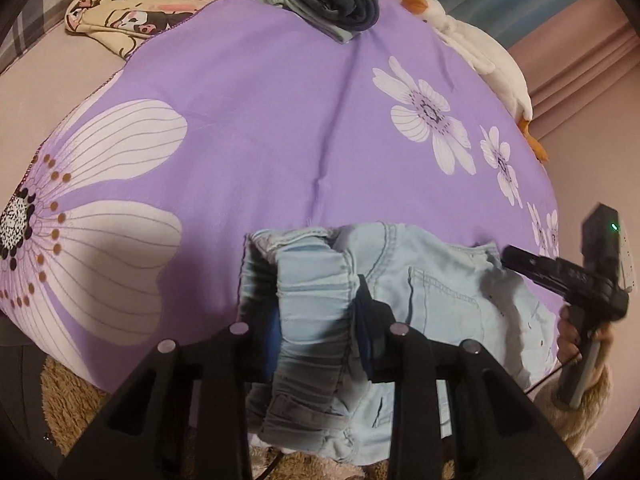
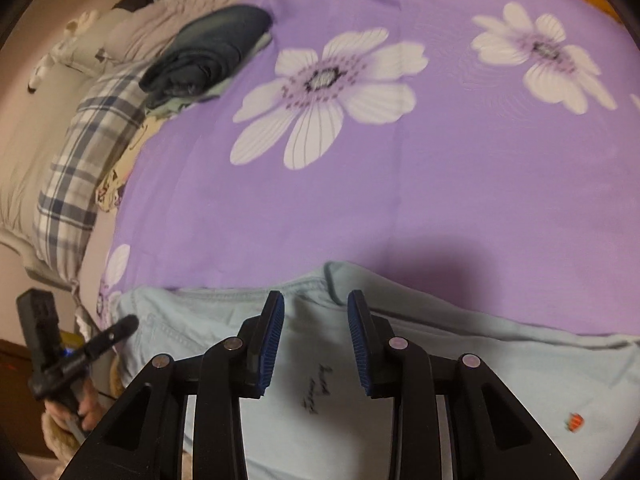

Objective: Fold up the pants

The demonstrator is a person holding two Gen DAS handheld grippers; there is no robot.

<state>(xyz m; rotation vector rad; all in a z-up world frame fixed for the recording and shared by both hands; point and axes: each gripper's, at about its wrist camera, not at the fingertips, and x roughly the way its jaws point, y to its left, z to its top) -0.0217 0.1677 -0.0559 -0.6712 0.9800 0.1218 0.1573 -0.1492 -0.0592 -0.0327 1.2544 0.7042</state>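
Note:
Light blue denim pants lie crumpled at the near edge of a purple flowered bedspread. My left gripper is shut on the bunched elastic waistband, which fills the gap between its blue pads. In the right wrist view the pants spread flatter, with small dark lettering and a red mark on them. My right gripper hovers over that cloth, open, with nothing between its fingers. From the left wrist view the right gripper shows at the far right, a hand on its handle.
A stack of folded dark clothes sits at the bedspread's far corner. Beside it are a plaid pillow and a cartoon-print cloth. A white plush goose lies along the far right edge. A brown fuzzy rug covers the floor below.

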